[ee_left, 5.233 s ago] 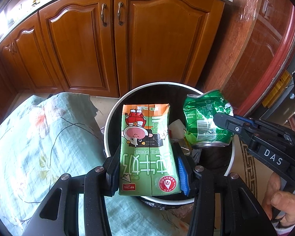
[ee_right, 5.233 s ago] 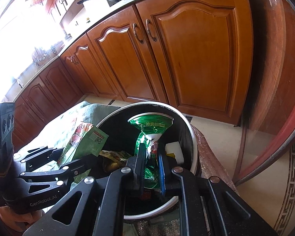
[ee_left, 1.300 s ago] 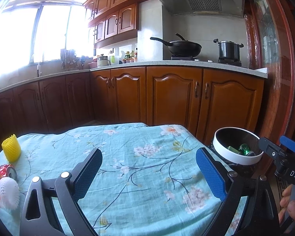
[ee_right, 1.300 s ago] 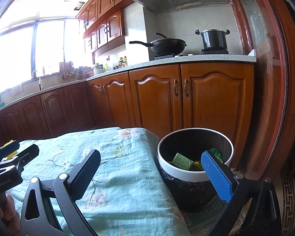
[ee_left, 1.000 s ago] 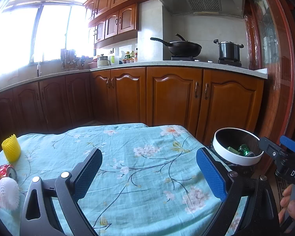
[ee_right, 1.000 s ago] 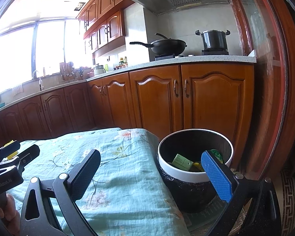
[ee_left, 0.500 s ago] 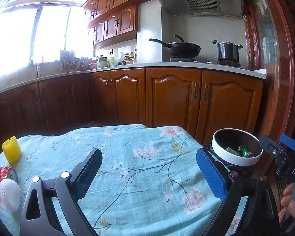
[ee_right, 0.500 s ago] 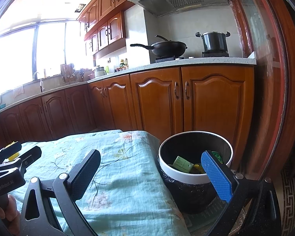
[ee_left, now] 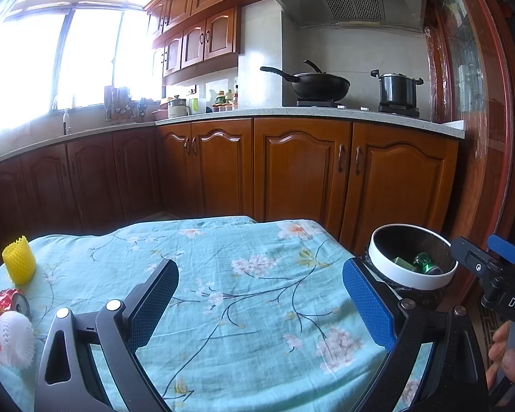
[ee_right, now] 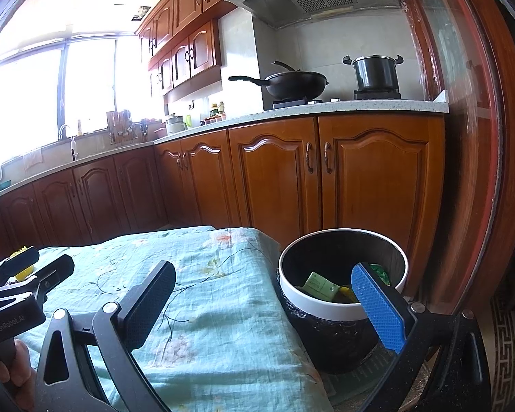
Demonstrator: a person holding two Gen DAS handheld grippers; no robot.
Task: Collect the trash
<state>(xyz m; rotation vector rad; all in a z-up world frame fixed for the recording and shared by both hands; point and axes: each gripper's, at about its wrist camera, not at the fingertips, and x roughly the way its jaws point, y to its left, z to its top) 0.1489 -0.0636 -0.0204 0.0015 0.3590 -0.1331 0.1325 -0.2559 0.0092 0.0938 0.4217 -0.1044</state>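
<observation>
My left gripper (ee_left: 261,300) is open and empty above the floral teal tablecloth (ee_left: 243,292). My right gripper (ee_right: 264,300) is open and empty, over the table's right edge beside the trash bin (ee_right: 329,305). The bin is black with a white rim and holds a green carton (ee_right: 321,285) and a crushed green can (ee_left: 424,262). At the table's far left lie a crushed red can (ee_left: 5,304), a white foam net (ee_left: 15,338) and a yellow foam net (ee_left: 19,262). The bin also shows in the left wrist view (ee_left: 412,276).
Wooden kitchen cabinets (ee_left: 292,168) run behind the table and bin. A wok (ee_left: 312,84) and a pot (ee_left: 396,91) sit on the stove. A wooden door frame (ee_right: 477,171) stands right of the bin. The other gripper shows at each view's edge.
Both grippers were over the bin, shut on the carton and the green can; both items now lie in the bin and the grippers stand back, open. In the last second hardly anything moved.
</observation>
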